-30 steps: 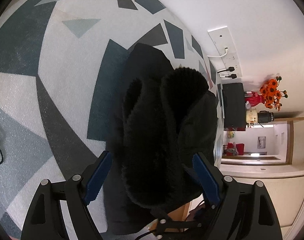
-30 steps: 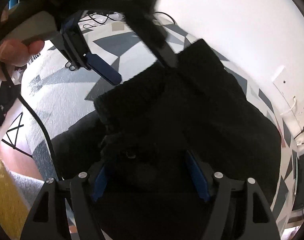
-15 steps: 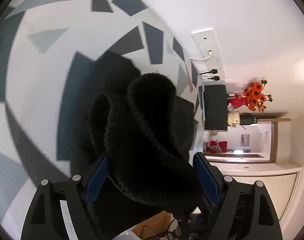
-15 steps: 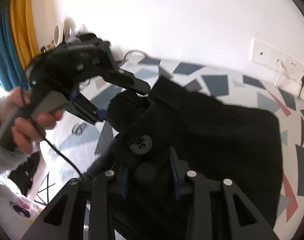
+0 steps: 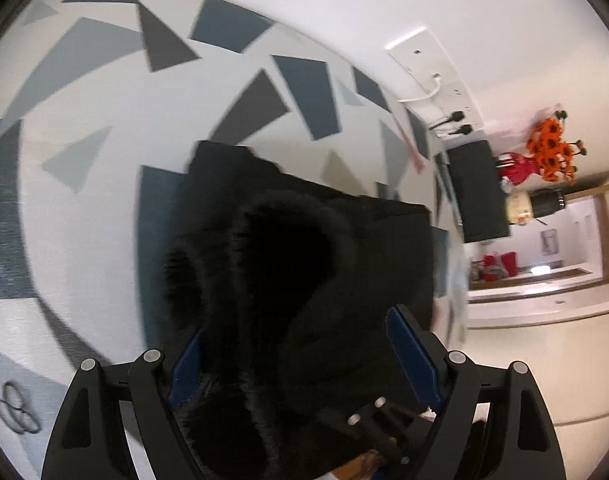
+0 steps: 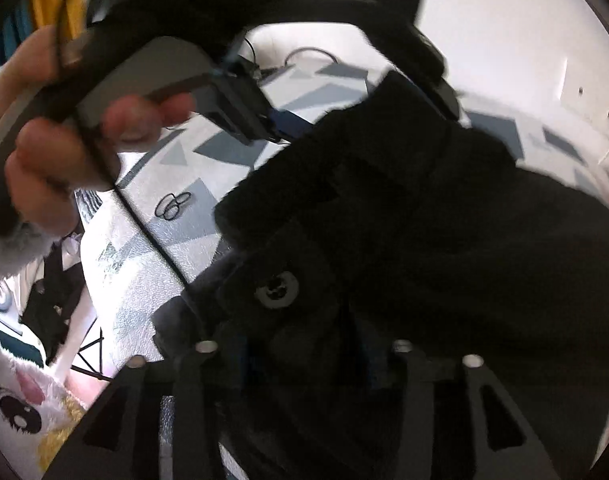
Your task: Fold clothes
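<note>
A black fleecy garment (image 5: 324,260) lies on a grey and blue patterned rug (image 5: 104,160), its near part bunched and lifted. My left gripper (image 5: 300,360) is shut wide on that thick bunch, which fills the gap between the blue pads. The right wrist view shows the same garment (image 6: 464,240) with a dark button (image 6: 276,290) facing up. My right gripper (image 6: 310,360) has fabric packed between its jaws and draped over its fingers; the jaws are opening. A hand (image 6: 64,160) holds the left gripper (image 6: 364,112) at the garment's far edge.
Black loops (image 5: 14,408) lie on the rug to the left. Wall sockets (image 5: 436,76) with plugs, a black box (image 5: 478,192) and orange flowers (image 5: 552,148) stand along the wall. A cable (image 6: 152,232) crosses the rug; a plush toy (image 6: 20,400) lies at its edge.
The left gripper has lifted and rolled with its bunch of fabric. The right gripper narrowed on the button flap, then widened, and swung closer under the left gripper.
</note>
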`<state>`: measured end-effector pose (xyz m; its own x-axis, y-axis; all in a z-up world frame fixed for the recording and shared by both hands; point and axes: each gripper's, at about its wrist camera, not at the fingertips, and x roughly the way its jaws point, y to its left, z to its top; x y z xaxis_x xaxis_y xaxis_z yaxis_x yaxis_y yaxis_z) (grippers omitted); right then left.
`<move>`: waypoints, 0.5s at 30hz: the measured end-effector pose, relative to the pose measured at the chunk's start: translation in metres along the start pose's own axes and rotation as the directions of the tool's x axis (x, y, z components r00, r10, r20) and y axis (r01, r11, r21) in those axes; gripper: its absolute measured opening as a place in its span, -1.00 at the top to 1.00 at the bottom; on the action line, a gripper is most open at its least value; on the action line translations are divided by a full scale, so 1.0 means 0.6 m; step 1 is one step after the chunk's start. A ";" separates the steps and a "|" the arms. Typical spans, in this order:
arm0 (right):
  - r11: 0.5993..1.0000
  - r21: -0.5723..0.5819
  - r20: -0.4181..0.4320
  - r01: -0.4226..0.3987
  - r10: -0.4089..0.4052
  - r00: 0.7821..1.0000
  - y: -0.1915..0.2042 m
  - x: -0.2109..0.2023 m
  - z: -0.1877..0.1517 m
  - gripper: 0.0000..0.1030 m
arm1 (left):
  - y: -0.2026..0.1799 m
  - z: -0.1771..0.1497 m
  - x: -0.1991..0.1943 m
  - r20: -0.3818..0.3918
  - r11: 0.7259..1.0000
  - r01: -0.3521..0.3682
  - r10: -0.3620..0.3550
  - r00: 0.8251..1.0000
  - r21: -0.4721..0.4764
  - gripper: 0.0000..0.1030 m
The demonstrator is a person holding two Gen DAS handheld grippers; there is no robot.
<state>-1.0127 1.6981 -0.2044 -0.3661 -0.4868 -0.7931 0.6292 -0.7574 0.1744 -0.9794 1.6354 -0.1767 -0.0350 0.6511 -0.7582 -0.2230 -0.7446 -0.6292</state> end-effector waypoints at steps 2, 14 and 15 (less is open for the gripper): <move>1.000 0.011 -0.012 -0.023 0.023 1.000 0.001 -0.005 0.007 -0.31 | 0.011 -0.002 -0.022 0.040 1.000 -0.011 0.011 0.999 -0.007 -0.61; 0.962 0.237 0.058 0.137 -0.155 0.986 -0.112 -0.177 -0.031 -0.72 | 0.005 -0.073 -0.140 0.210 0.987 -0.130 0.108 0.972 0.094 -0.61; 0.953 0.250 0.029 0.171 -0.184 0.982 -0.127 -0.176 -0.040 -0.72 | 0.004 -0.087 -0.132 0.192 0.984 -0.143 0.121 0.974 0.107 -0.61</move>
<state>-1.0057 1.8173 -0.1480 -0.4955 -0.3513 -0.7944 0.3653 -0.9140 0.1764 -0.9265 1.5742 -0.1273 -0.2482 0.5724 -0.7815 -0.3186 -0.8101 -0.4922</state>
